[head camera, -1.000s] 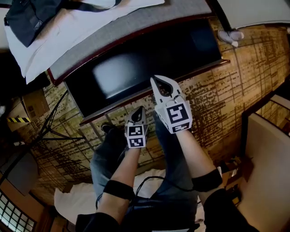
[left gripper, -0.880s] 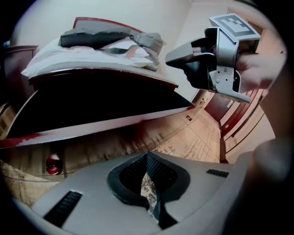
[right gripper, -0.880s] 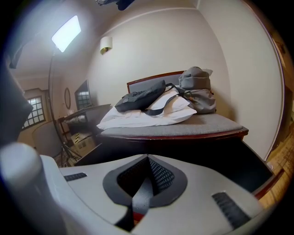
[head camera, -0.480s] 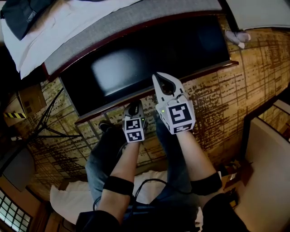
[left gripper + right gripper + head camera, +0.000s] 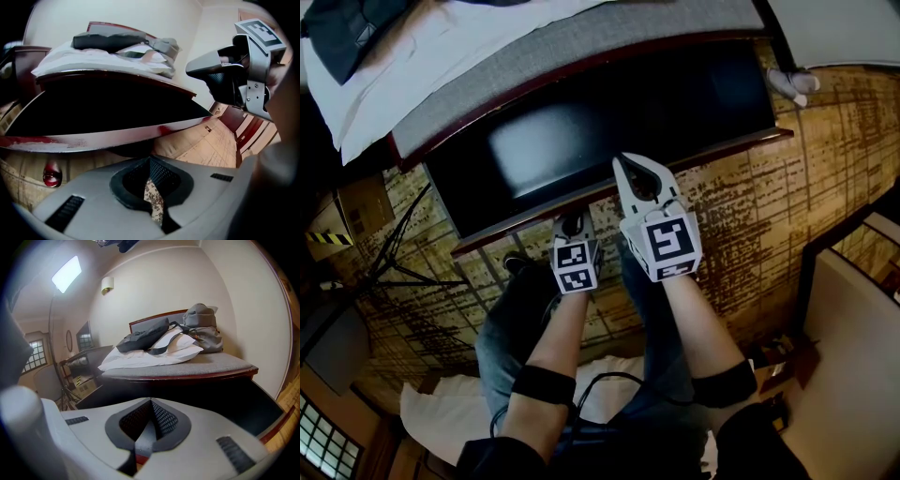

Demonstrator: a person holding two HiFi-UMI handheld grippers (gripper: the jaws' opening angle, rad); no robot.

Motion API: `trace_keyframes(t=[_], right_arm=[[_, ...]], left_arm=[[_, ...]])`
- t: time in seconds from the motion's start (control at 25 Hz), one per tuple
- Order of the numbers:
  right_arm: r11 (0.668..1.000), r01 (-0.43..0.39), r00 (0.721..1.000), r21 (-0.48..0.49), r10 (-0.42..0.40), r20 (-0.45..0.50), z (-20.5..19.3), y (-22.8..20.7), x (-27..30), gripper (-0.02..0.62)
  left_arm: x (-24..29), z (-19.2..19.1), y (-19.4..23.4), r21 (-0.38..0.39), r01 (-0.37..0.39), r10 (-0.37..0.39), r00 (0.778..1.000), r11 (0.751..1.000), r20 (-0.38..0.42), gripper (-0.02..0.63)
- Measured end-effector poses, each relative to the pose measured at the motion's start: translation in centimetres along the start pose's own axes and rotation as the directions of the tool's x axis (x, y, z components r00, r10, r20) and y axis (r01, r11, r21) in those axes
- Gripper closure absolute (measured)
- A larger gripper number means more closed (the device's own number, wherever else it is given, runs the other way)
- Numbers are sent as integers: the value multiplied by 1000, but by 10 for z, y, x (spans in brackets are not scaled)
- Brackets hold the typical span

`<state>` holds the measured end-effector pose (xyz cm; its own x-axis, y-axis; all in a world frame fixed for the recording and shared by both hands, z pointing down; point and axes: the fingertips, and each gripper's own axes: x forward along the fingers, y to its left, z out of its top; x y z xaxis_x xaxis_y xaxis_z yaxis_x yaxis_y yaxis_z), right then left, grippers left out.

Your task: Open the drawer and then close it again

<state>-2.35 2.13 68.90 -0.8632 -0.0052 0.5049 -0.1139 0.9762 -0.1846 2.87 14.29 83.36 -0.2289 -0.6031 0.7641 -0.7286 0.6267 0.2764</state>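
Far left, on the patterned floor [image 5: 769, 216]: cardboard box [image 5: 366, 208] and thin black stand legs [image 5: 403, 253]. Above them, along the bench's near edge, grey cushion [image 5: 534, 66] with white pillow [image 5: 422, 56] and dark bag [image 5: 347, 37] on top.

Under that edge, drawer [image 5: 609, 141] pulled well out, standing open, dark inside, its red-brown front rail [image 5: 516, 228] nearest the person.

Left gripper [image 5: 573, 225] just beside the middle of the front rail, pointing steeply down, jaws closed together with nothing between them; contact with the rail not clear. Same from the left gripper view: left gripper [image 5: 150, 161] closed and empty, front rail [image 5: 117, 136] close above, a glossy red knob [image 5: 51, 176] low at left.

Right gripper [image 5: 628, 169] just beside the left, higher, tip over the front rail towards the dark interior; jaws closed, empty. From the right gripper view, right gripper [image 5: 150, 404] shut likewise, facing the open drawer [image 5: 211, 399], the grey cushion [image 5: 201, 364], and a grey backpack [image 5: 201, 326] at its right end.

Far right on the floor: a white slipper [image 5: 792, 82].
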Motion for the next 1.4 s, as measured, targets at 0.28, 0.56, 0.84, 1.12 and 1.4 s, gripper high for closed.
trace_keyframes(t=[0.28,0.56,0.84,1.12,1.4], right_arm=[[1000,-2,1000,1,2,11,5,1,11,591],[1000,-5,1000,3,5,3,6,1,18,591],[1000,-3,1000,-5,2,-8,7,-2,21,591],[1000,-3,1000,3,3,-25,0,-5,24,591],[1000,-9,999,0,9,-32,-3,-5,29,591]], left_arm=[[19,37,18,19,-17,16,999,1000,44,606],[39,79,39,35,-33,30,996,999,84,606],[55,110,57,34,-45,41,993,998,111,606],[71,140,73,54,-66,58,989,996,139,606],[87,167,88,51,-96,86,982,994,165,606]])
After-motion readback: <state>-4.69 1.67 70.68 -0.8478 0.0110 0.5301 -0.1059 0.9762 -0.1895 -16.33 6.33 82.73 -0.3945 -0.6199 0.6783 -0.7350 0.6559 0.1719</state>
